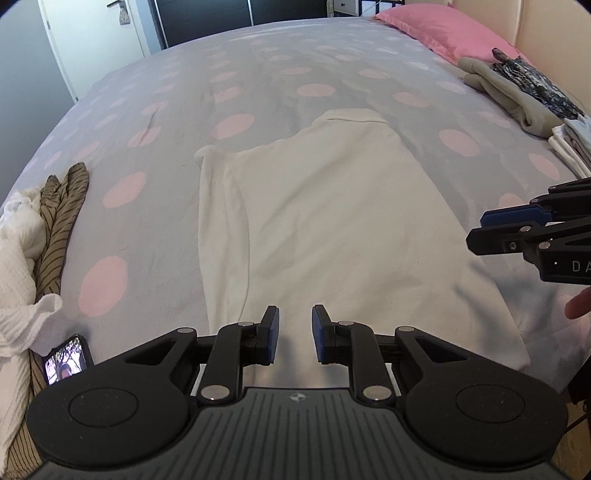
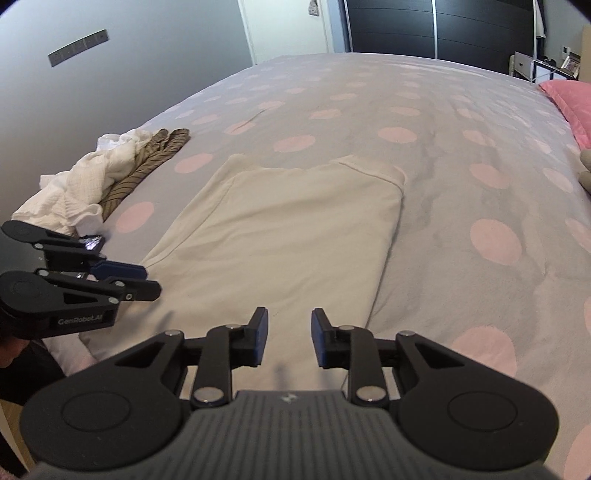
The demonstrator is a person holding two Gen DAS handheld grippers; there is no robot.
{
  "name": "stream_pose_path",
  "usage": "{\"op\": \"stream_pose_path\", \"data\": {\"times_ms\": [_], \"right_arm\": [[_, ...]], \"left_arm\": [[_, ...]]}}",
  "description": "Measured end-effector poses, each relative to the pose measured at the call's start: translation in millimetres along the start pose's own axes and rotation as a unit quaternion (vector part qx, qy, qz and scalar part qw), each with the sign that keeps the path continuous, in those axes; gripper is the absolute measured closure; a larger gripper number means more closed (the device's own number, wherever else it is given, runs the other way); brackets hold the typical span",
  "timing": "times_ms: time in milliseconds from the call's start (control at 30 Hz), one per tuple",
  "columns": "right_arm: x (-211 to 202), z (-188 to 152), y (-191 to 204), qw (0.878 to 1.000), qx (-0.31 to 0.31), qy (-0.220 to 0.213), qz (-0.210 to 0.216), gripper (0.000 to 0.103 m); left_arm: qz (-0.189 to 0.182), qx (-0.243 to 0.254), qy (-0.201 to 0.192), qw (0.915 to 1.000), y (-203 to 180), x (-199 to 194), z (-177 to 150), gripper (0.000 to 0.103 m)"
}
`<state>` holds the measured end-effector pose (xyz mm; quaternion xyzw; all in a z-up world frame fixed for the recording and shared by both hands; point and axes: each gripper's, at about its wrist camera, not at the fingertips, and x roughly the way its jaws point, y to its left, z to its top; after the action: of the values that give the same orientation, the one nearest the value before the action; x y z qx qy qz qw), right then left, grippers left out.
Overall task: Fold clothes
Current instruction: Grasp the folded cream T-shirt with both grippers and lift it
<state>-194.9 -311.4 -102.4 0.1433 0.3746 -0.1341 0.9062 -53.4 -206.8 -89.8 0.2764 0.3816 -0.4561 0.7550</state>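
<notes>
A cream garment [image 1: 325, 221], partly folded with a sleeve turned in along its left edge, lies flat on the bed [image 1: 258, 85], whose grey cover has pink dots. The near hem sits just ahead of both claws.

The left claw [image 1: 294, 334] hovers low over the near edge of the garment, pointing forward along it, its blue-padded fingers [image 1: 270, 332] spread with nothing between them. The right claw [image 2: 286, 338] is held level in the same way over the near right part of the cloth, also spread and empty. In the left wrist view the right claw comes in from the right side, beside the garment's right edge, with a fingertip of the person's hand [image 1: 578, 304] showing under it.

To the left lie a crumpled white cloth [image 2: 70, 195] and a brown striped garment [image 2: 147, 166], touching each other. A phone [image 1: 66, 360] rests at the bed's near left corner. Folded clothes [image 1: 517, 96] are stacked at the right, near a pink pillow [image 1: 443, 26].
</notes>
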Motion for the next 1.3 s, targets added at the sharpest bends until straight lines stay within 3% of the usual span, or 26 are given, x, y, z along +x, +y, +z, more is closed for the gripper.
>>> {"op": "stream_pose_path", "data": {"times_ms": [200,267,333,633,967,1300], "right_arm": [[13.9,13.0,-14.5,0.999,0.029,0.019,-0.013,0.073],[19.3,19.1,-21.0,0.999,0.043,0.026,-0.019,0.069],[24.8,26.1,-27.7,0.998,0.052,0.030,-0.026,0.061],[56.6,62.7,-57.3,0.994,0.086,0.062,-0.019,0.053],[91.0,84.4,-101.6,0.981,0.182,0.071,-0.002,0.050],[128.2,83.2,-122.9,0.967,0.243,0.079,0.022,0.048]], "left_arm": [[-0.002,-0.031,-0.003,0.9995,24.0,7.7,12.7,0.083],[-0.001,-0.045,-0.012,0.9989,37.0,9.8,19.5,0.061],[-0.007,-0.064,-0.020,0.9977,52.4,13.1,26.7,0.054],[-0.099,-0.118,0.012,0.9881,110.9,62.9,71.3,0.042],[-0.146,-0.156,0.035,0.9762,128.1,117.2,85.9,0.042],[-0.169,-0.138,-0.015,0.9759,123.0,135.5,85.8,0.040]]}}
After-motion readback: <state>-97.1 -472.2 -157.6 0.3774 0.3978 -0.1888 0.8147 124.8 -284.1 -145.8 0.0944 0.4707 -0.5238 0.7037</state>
